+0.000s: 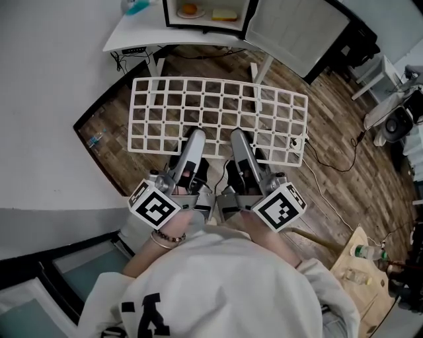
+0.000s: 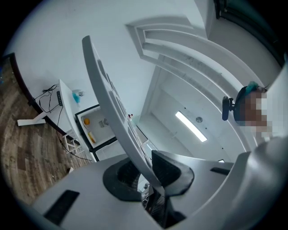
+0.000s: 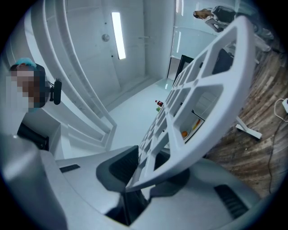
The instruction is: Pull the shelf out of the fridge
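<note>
The white grid shelf (image 1: 218, 80) is out of the fridge (image 1: 210, 13) and held flat above the wooden floor. My left gripper (image 1: 192, 138) is shut on the shelf's near edge, left of the middle. My right gripper (image 1: 239, 138) is shut on that same edge just to the right. In the left gripper view the shelf (image 2: 108, 99) runs edge-on away from the left gripper (image 2: 144, 173), pinched between the dark pads. In the right gripper view the shelf (image 3: 211, 103) leaves the right gripper (image 3: 144, 168) the same way. The fridge door (image 1: 294, 33) stands open to the right.
The fridge stands on a white table (image 1: 132, 39) and holds a plate with an orange item (image 1: 190, 10) and a yellow item (image 1: 225, 14). Cables and a power strip (image 1: 299, 142) lie on the floor. A wooden table with a bottle (image 1: 362, 251) is at lower right.
</note>
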A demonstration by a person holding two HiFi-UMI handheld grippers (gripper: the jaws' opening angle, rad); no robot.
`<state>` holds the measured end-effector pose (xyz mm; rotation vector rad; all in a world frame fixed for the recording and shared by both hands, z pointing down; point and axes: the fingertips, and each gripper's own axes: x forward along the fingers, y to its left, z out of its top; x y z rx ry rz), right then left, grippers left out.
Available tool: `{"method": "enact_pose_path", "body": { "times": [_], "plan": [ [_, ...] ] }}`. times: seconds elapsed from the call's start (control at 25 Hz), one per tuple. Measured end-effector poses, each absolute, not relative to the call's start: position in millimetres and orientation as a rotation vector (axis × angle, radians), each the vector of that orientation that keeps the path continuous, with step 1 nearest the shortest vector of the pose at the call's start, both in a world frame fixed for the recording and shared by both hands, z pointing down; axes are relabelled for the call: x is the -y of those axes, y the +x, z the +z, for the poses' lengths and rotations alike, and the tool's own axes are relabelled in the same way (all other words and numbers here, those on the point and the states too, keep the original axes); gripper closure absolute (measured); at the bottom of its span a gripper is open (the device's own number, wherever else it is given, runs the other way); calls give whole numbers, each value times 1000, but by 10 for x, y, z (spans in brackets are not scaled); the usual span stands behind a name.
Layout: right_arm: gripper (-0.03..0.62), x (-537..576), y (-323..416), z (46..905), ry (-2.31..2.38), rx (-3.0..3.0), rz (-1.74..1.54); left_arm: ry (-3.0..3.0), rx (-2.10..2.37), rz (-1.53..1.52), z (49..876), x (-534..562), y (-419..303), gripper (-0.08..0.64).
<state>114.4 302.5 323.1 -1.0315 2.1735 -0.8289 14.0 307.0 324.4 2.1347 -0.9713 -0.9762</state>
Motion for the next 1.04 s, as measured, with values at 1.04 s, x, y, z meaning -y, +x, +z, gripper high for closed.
{"method": "enact_pose_path", "body": {
  "times": [1.04],
  "plan": [
    [508, -3232, 1242, 3235, -1037, -2180, -829, 2132, 973, -984, 3240, -3281, 229, 489]
  ]
}}
